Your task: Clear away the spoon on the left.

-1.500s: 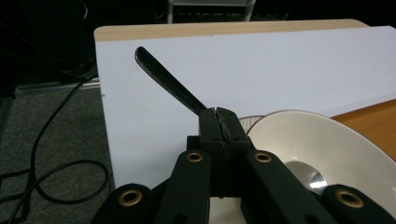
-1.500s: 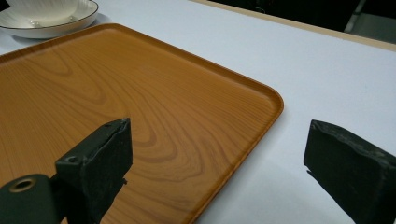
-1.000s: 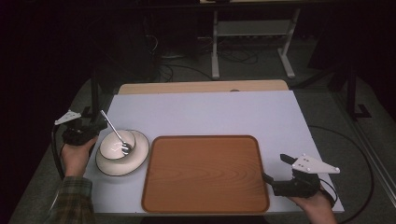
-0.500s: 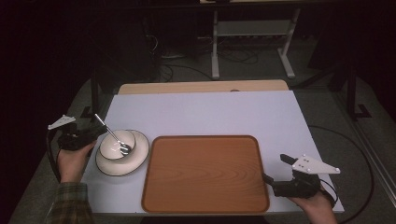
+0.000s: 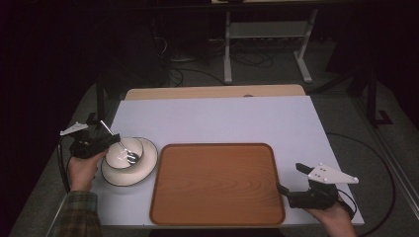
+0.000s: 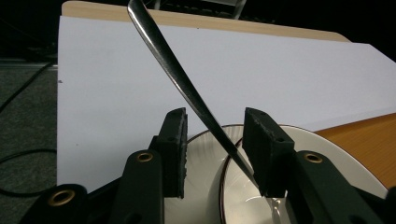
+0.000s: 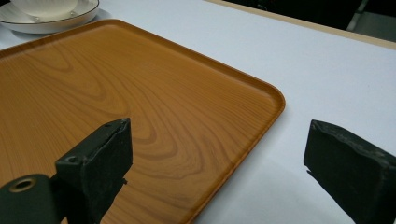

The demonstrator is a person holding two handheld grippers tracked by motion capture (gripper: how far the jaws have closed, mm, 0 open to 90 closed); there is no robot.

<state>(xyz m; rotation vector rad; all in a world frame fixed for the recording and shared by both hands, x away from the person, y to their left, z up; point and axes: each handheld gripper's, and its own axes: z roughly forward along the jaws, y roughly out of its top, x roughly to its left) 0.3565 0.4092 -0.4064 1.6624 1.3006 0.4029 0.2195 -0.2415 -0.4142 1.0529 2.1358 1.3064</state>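
The spoon [image 6: 187, 88] leans in the small bowl [image 5: 124, 152], its head down in the bowl's hollow and its handle slanting up and out toward the left gripper [image 6: 215, 144]. It is slim polished metal with a narrow handle that flares toward its free end; it looks slick and liable to pivot. The bowl is white with a thin dark line round its rim and sits on a matching white plate [image 5: 143, 170], just left of the wooden tray [image 5: 217, 185].

In the left gripper view the handle passes between the two black fingers [image 6: 173, 140], close to the one on the picture's right and with a clear gap to the other. The jaws have just been closing a little and stand partly apart; no pad visibly presses on the metal. To do this step well, I judge the gripper should centre the handle between the pads, keep them square to it, and move gently so that the spoon neither tips out nor drags the bowl across the plate.

The right gripper [image 7: 224, 163] hovers at the tray's near right corner over the white counter [image 5: 222, 118], fingers wide apart and holding nothing.
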